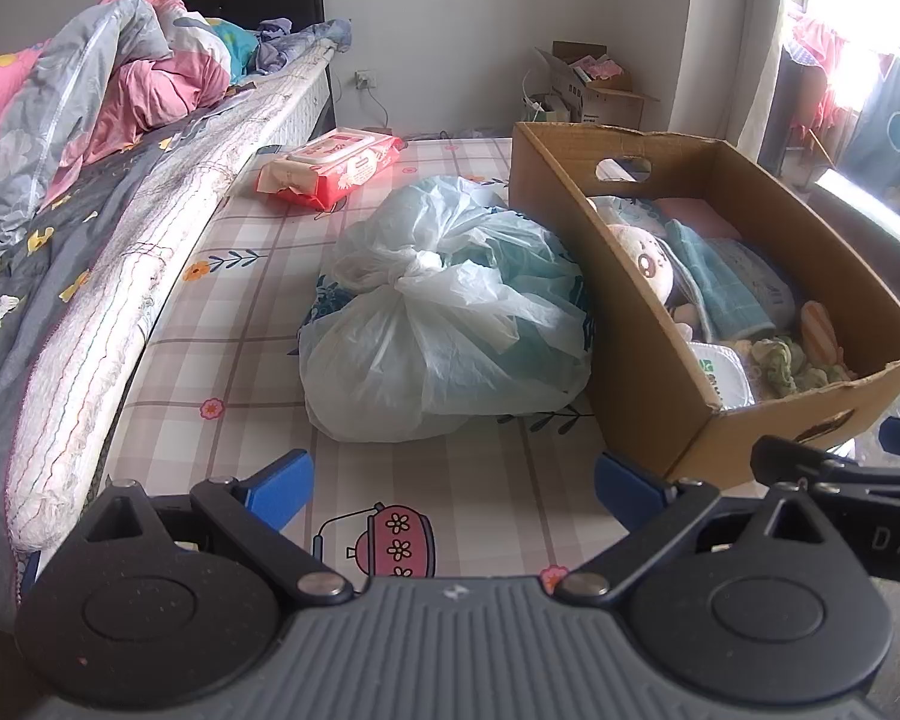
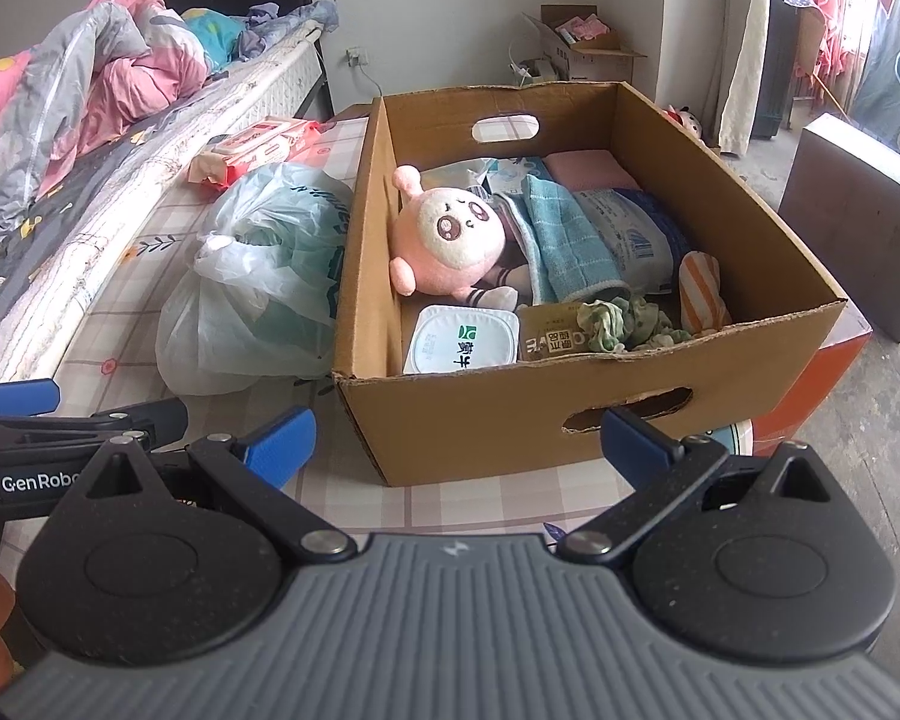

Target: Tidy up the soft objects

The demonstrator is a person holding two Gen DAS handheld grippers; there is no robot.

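Beside the bed, a checked mat [image 1: 240, 324] carries a knotted plastic bag [image 1: 444, 324] touching the box [image 2: 510, 414]. Both grippers, left [image 1: 453, 483] and right [image 2: 456, 441], hang spread and empty; I think the slippery bag may slide from a pinch.

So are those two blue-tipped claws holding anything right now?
No, nothing. The left gripper and right gripper both have their jaws spread open and empty, short of the tied white plastic bag and the brown cardboard box.

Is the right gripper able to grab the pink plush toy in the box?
Probably yes. The right gripper is open, the cardboard box has no lid, and the pink plush toy lies on top, uncovered.
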